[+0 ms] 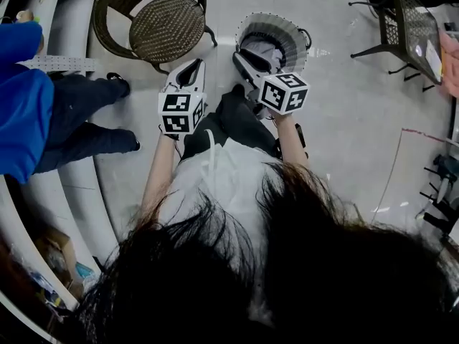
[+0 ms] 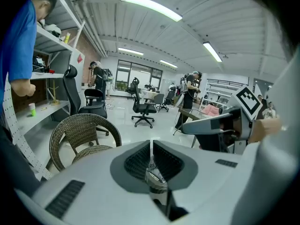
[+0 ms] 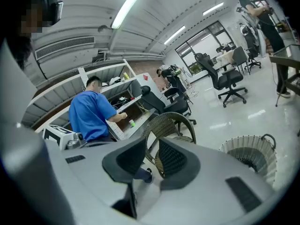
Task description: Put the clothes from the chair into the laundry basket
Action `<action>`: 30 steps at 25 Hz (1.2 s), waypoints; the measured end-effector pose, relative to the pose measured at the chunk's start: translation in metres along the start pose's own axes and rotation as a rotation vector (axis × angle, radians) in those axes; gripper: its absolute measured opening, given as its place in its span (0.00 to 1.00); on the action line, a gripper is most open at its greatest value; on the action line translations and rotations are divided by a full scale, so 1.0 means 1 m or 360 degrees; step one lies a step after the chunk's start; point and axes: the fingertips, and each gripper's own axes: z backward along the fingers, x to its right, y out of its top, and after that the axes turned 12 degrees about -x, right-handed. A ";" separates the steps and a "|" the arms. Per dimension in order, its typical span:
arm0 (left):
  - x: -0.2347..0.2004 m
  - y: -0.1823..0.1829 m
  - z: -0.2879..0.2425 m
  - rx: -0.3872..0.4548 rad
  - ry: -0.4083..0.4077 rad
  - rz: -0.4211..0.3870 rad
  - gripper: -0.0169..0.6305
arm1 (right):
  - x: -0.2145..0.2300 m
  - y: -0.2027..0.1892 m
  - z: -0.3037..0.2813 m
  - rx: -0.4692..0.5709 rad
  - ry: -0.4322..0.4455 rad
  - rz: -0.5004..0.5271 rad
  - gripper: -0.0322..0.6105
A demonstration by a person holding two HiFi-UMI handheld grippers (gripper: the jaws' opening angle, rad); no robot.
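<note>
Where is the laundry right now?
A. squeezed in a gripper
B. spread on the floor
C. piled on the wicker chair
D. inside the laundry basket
D: in the head view, light cloth lies inside the laundry basket, and the seat of the wicker chair is bare.

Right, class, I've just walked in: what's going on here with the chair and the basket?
A person holds a tool in each hand, both pointed towards a wicker chair and a laundry basket on the floor. The chair's seat is bare, and light clothes lie in the basket, so the job looks done. The left tool is shut on nothing. The right tool has its jaws slightly apart and is also empty. Someone in blue stands off to the side.
</note>
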 end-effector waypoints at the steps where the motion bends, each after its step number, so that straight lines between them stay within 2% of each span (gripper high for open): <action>1: 0.001 -0.003 0.006 0.0009 -0.0002 0.0001 0.07 | -0.007 -0.005 0.002 0.0000 0.0001 0.0005 0.20; 9: 0.020 -0.034 0.045 0.0055 -0.0055 -0.0026 0.07 | -0.055 -0.048 0.021 0.0001 -0.0024 0.0062 0.15; 14: 0.026 -0.039 0.060 0.0090 -0.0073 -0.0046 0.07 | -0.078 -0.065 0.027 -0.0017 -0.0032 0.0139 0.14; 30: 0.039 -0.034 0.079 0.0163 -0.0082 -0.0119 0.07 | -0.099 -0.074 0.035 -0.0025 -0.0026 0.0247 0.13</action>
